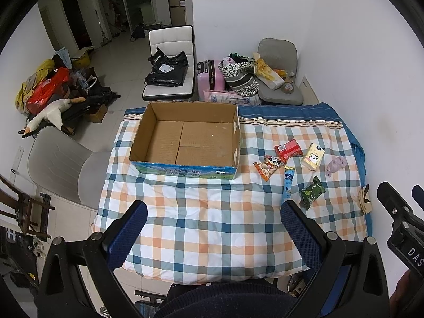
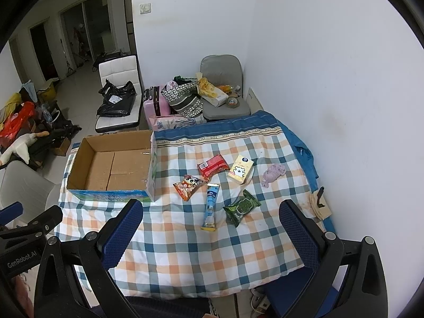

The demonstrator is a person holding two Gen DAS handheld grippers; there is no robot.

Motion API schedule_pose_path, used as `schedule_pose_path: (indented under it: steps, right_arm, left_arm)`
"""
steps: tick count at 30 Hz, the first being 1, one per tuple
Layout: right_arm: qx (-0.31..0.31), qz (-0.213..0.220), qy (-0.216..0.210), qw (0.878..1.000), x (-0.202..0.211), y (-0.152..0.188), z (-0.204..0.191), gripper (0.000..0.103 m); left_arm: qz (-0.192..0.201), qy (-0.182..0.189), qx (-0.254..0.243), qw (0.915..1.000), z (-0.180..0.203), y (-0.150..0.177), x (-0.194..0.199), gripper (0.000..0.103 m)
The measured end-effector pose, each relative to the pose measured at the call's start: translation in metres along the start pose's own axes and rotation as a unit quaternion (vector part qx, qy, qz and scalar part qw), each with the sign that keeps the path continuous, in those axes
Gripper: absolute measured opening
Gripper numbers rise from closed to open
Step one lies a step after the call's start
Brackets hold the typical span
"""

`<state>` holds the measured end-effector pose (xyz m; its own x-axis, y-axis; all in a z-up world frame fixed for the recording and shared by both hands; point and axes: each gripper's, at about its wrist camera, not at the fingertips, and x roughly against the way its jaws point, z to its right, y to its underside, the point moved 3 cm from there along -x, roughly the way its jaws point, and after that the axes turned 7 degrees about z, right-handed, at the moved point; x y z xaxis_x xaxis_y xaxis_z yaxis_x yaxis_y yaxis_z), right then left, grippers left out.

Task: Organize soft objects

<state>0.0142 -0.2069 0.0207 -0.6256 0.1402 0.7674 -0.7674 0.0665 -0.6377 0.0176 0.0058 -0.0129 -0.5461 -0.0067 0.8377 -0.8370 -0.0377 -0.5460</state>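
Both tools, left tool [image 1: 213, 222] and right tool [image 2: 210, 221], gape empty above bare quilt [image 2: 185, 251] near its edge.

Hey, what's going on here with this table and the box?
A person holds two grippers, left and right, both open and empty above a plaid-covered table. An open cardboard box sits empty. Beside it lie a red packet, yellow tissue pack, green pouch, blue tube sachet, orange snack bag and lilac cloth. Nothing is packed yet.
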Motion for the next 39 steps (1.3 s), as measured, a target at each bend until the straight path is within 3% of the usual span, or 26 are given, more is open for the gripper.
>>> schedule_pose_path:
  steps: [33, 39]
  right_arm:
    - [-0.001, 0.001, -0.004, 1.000, 0.003, 0.003, -0.003, 0.103]
    - [-0.021, -0.006, -0.017, 1.000, -0.005, 0.004, -0.001, 0.103]
  left_arm:
    - [0.004, -0.001, 0.000, 1.0000, 0.000, -0.005, 0.001, 0.103]
    - [0.017, 0.010, -0.016, 0.9997, 0.015, -0.015, -0.005, 0.103]
